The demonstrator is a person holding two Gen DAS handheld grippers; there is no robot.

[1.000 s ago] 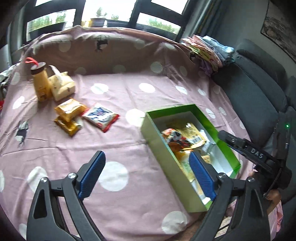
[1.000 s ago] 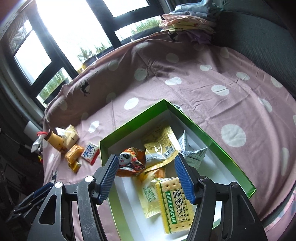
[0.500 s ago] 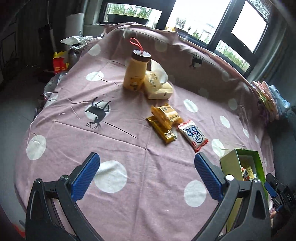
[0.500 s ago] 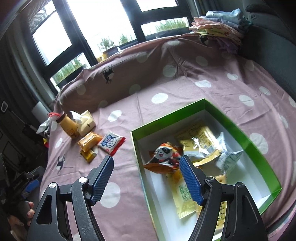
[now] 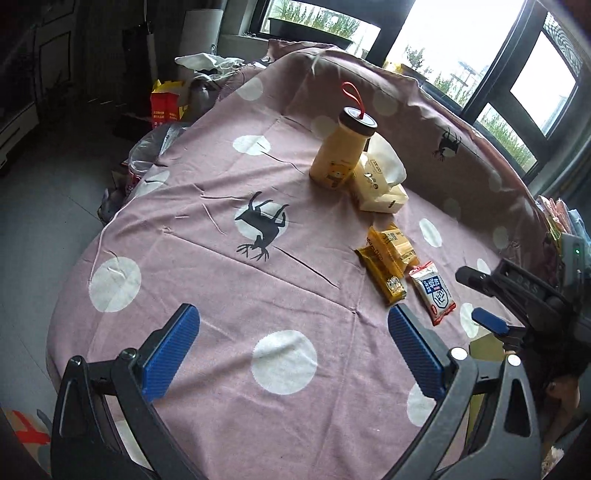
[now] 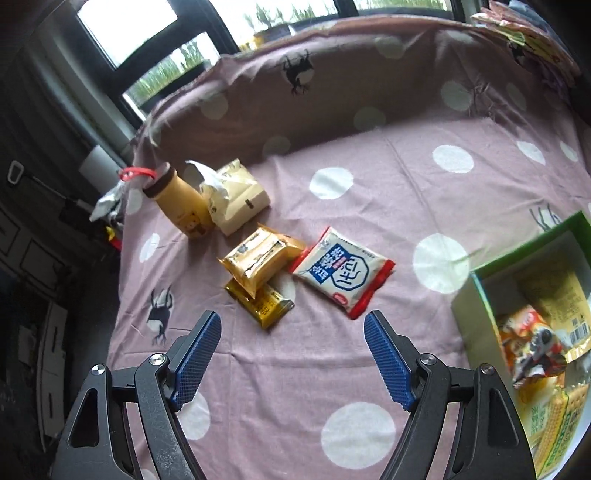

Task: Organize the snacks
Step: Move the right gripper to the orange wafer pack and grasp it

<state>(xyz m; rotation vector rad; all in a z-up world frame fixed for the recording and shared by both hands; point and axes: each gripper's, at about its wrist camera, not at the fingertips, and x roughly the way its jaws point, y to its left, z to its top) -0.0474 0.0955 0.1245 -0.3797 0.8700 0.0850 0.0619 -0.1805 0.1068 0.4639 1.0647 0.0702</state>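
Observation:
On the pink dotted cloth lie a white and red snack packet, a yellow packet and a darker gold bar partly under it. My right gripper hovers just short of them, its jaws opening with nothing between them; it also shows at the right edge of the left wrist view. The green box at the right holds several snack packs. My left gripper stands open over bare cloth, left of the packets.
A yellow bottle with a red loop and a tissue pack stand behind the packets. The table edge falls away at the left to a grey floor. Folded cloths lie at the far right.
Both grippers swung left, away from the green box toward the loose packets. The right gripper's jaws have spread wider. The box has slid to the right edge of the right wrist view.

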